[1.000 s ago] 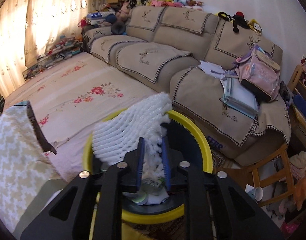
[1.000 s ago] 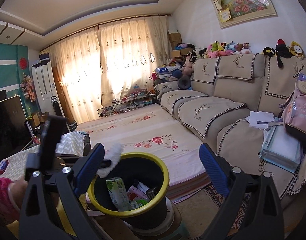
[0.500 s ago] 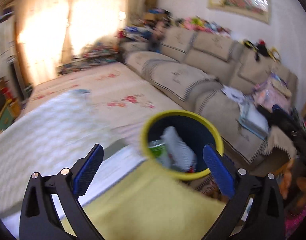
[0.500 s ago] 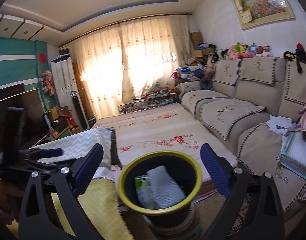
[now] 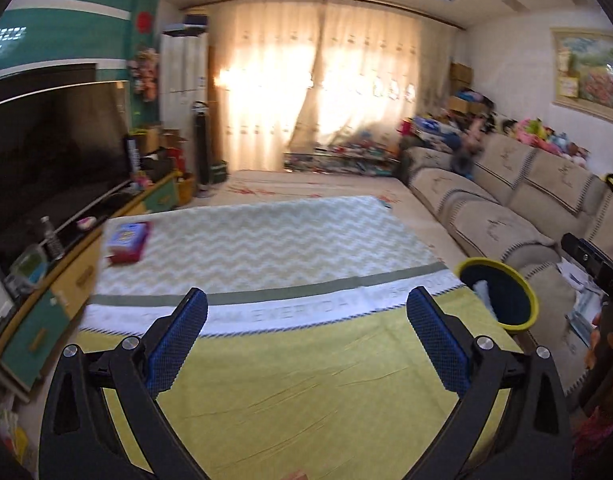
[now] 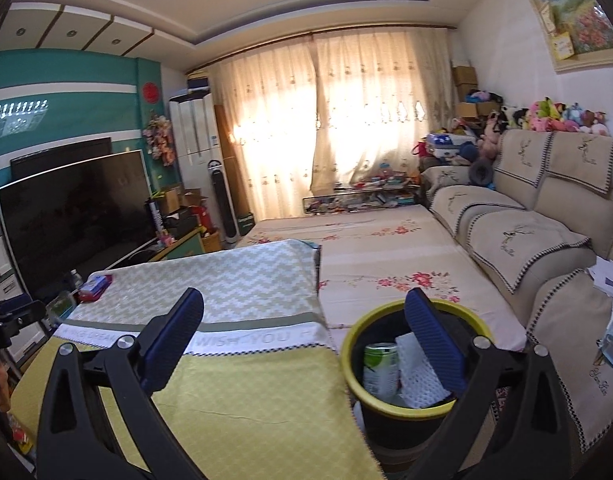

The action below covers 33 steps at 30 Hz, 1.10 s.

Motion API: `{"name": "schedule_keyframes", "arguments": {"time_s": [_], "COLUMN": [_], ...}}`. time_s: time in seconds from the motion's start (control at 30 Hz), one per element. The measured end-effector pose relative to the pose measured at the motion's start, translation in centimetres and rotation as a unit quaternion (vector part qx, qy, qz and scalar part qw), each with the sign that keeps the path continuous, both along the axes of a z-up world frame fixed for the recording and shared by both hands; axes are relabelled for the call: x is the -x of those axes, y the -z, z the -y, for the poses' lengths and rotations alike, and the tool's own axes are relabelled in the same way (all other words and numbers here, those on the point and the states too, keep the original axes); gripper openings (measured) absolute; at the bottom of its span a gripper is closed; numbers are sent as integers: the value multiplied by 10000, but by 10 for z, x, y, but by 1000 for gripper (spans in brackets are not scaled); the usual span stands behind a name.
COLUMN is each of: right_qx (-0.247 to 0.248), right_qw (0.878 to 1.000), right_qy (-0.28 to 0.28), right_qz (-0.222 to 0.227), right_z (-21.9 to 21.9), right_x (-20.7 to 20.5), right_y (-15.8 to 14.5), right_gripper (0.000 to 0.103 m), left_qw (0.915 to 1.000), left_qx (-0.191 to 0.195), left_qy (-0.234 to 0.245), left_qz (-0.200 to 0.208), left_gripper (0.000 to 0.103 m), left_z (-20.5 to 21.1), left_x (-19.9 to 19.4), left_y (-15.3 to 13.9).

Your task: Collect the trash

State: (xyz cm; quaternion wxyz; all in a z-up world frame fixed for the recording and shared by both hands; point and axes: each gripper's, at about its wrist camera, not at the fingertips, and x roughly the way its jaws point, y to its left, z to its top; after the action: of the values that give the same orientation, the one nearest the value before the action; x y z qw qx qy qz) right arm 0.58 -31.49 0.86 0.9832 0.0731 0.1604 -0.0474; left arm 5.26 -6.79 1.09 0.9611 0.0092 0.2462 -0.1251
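Note:
A black bin with a yellow rim (image 6: 390, 403) stands by the table's right edge and holds a white foam net (image 6: 416, 378) and a green can (image 6: 379, 372). The bin also shows in the left wrist view (image 5: 524, 322). My left gripper (image 5: 306, 336) is open and empty above the yellow-green tablecloth (image 5: 306, 380), left of the bin. My right gripper (image 6: 304, 336) is open and empty, its right finger in front of the bin.
A red and blue packet (image 5: 126, 242) lies at the table's far left, also in the right wrist view (image 6: 95, 287). A TV (image 6: 74, 208) stands at the left and a beige sofa (image 6: 546, 232) at the right. A floral mat (image 6: 386, 256) lies beyond the bin.
My left gripper let go of the foam net into the bin, opened, and swung left over the table. My right gripper turned left too.

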Motion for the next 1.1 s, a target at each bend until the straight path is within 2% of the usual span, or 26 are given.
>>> {"name": "schedule_keyframes", "arguments": {"time_s": [0.23, 0.37, 0.7, 1.1], "right_qx": [128, 161, 132, 112], "right_qw": [9998, 9998, 9996, 9996], "right_qy": [-110, -71, -69, -75], "right_qz": [-83, -123, -247, -267], "right_z": [-18, -21, -22, -22], "right_x": [11, 16, 14, 9], "right_y": [-11, -12, -5, -6], "right_gripper": [96, 96, 96, 96], "left_qw": [9977, 9953, 9972, 9972], "left_qx": [271, 169, 156, 142], "left_qy": [-571, -862, -666, -668], "left_qz": [233, 407, 296, 293], "left_gripper": [98, 98, 98, 98], "left_z": [-45, -48, -35, -33], "left_x": [33, 46, 54, 54], "left_y": [-8, -11, -9, -8]}}
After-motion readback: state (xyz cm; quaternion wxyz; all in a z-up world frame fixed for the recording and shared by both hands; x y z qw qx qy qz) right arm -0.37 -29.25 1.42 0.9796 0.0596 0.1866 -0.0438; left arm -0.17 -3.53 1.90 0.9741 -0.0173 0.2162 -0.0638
